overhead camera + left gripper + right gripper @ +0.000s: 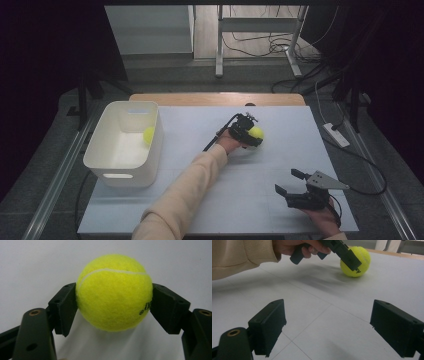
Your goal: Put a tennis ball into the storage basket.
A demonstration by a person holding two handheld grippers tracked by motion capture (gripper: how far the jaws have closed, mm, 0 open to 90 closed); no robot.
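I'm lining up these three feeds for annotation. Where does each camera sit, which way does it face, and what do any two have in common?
High view: fixed above the person's side, looking forward and down on the table; shows the sleeved left arm, both hands, the left gripper, right gripper and white bin.
Left gripper view: rides the left gripper, looking along its fingers pressed on the tennis ball.
Right gripper view: rides the right gripper, facing across the table; its open fingers hold nothing.
Shared: all three show that tennis ball.
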